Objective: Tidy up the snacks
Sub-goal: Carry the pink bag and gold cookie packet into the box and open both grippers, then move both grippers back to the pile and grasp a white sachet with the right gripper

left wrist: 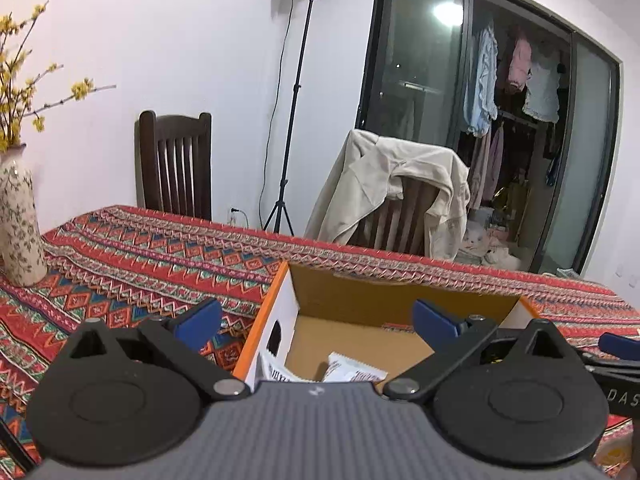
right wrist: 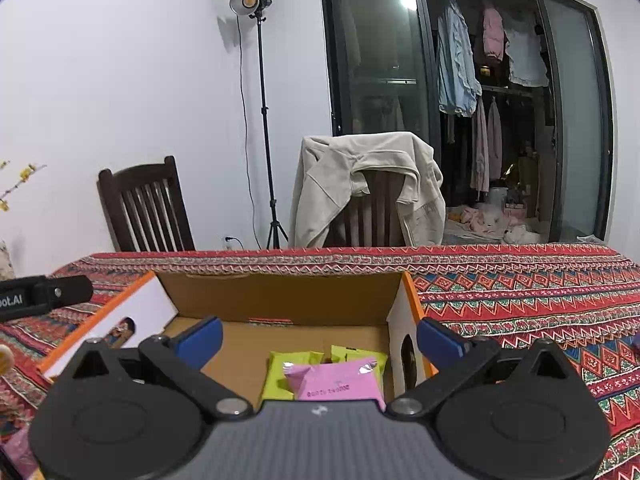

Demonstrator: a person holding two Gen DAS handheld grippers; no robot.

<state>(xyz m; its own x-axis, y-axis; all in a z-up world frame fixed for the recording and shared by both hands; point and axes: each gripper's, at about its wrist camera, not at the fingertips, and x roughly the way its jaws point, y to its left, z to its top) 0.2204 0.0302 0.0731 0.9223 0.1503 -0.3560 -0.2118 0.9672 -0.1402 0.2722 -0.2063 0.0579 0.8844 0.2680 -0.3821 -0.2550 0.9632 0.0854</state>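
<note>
In the left wrist view, the left gripper (left wrist: 318, 322) has its jaws spread wide and nothing is between them. Its blue fingertips (left wrist: 200, 320) stand over the left wall of the cardboard box (left wrist: 264, 320), one outside it and one above the inside. The box sits on the patterned tablecloth (left wrist: 140, 256), with its long axis running across the picture. Two white snack packets (left wrist: 352, 372) lie on the box floor, partly hidden behind the gripper body, so I cannot tell which way they point. A floral vase (left wrist: 20, 220) stands at the far left.

In the right wrist view, the right gripper (right wrist: 320, 338) is also released, with empty jaws over the right half of the box. A pink snack packet (right wrist: 336, 380) lies flat on green snack packets (right wrist: 280, 372), its long axis across the picture, near the right wall.
</note>
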